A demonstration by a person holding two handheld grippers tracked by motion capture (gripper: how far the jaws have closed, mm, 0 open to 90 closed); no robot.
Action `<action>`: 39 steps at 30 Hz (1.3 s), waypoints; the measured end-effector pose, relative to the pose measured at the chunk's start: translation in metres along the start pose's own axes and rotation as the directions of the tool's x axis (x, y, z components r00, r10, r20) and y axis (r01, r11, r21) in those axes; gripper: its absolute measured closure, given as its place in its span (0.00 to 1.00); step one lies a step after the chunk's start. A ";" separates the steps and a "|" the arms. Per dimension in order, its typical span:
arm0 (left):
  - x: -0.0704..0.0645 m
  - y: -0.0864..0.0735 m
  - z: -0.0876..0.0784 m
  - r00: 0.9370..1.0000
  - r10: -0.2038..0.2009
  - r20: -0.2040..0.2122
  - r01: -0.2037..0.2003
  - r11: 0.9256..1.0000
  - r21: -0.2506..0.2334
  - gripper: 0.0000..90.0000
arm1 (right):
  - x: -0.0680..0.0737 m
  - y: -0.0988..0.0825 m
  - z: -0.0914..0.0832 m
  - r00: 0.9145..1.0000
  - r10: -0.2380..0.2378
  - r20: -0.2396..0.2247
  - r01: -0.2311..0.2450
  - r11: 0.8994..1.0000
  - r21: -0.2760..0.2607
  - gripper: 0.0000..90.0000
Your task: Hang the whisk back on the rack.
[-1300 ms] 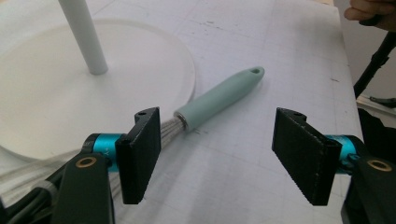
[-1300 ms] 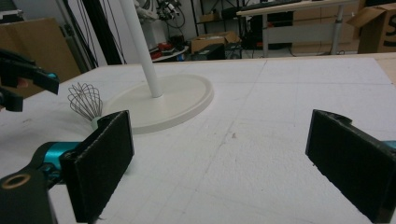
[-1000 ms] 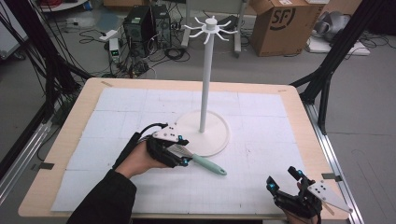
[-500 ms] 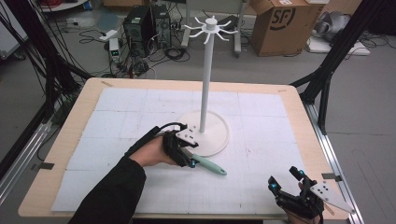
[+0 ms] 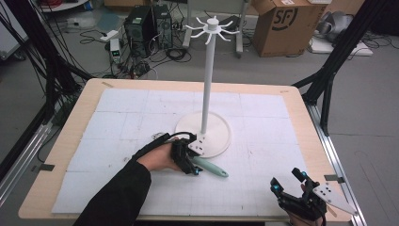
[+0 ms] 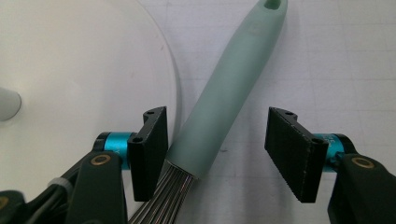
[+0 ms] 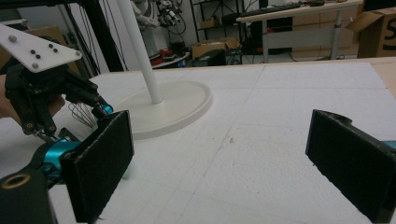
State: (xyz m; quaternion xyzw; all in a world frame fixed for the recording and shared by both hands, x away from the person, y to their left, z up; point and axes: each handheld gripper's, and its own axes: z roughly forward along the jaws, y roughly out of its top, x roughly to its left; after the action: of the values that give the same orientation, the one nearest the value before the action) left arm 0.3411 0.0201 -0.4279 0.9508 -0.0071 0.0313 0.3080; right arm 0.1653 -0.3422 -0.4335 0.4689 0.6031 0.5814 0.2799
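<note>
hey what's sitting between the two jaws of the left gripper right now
The mint green handle of a whisk lies between the open jaws of the left gripper, near where its wires begin, as the left gripper view shows.

Grey floor [image 5: 371, 108], cardboard box [image 5: 277, 23], probably computer towers [image 5: 148, 23].

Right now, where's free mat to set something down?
Free: the far strip of white mat behind the stand base, the mat's left side, and the patch between base and right gripper. Crowded: near the base's front-left edge, where the left gripper straddles the whisk.
</note>
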 end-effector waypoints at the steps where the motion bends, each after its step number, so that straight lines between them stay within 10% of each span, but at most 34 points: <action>1: -0.001 0.000 0.000 1.000 0.004 -0.001 -0.004 1.000 0.004 0.46 | -0.001 0.000 0.000 1.000 -0.006 -0.001 0.006 1.000 -0.001 0.07; 13: -0.013 0.007 0.007 0.999 0.049 0.018 -0.051 0.995 0.091 0.64 | -0.001 0.000 0.000 1.000 -0.005 0.002 0.005 1.000 0.000 0.07; 19: -0.020 0.031 0.013 0.992 0.123 0.022 -0.125 0.958 0.259 0.71 | 0.000 0.000 0.000 1.000 -0.004 0.003 0.004 1.000 -0.001 0.07; 33: -0.013 0.029 0.011 0.997 0.062 0.053 -0.073 0.966 0.249 0.78 | -0.003 0.001 -0.005 1.000 -0.001 0.014 0.001 1.000 -0.011 0.07; 39: -0.005 0.025 -0.008 1.000 -0.001 0.013 -0.001 0.985 0.172 0.78 | -0.003 0.000 -0.006 1.000 0.001 0.019 0.000 1.000 -0.009 0.07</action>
State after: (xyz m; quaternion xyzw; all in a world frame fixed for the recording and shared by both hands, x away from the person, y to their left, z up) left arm 0.3352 0.0041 -0.4072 0.9741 -0.0065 0.0254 0.2246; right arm 0.1617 -0.3472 -0.4327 0.4733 0.5979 0.5796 0.2874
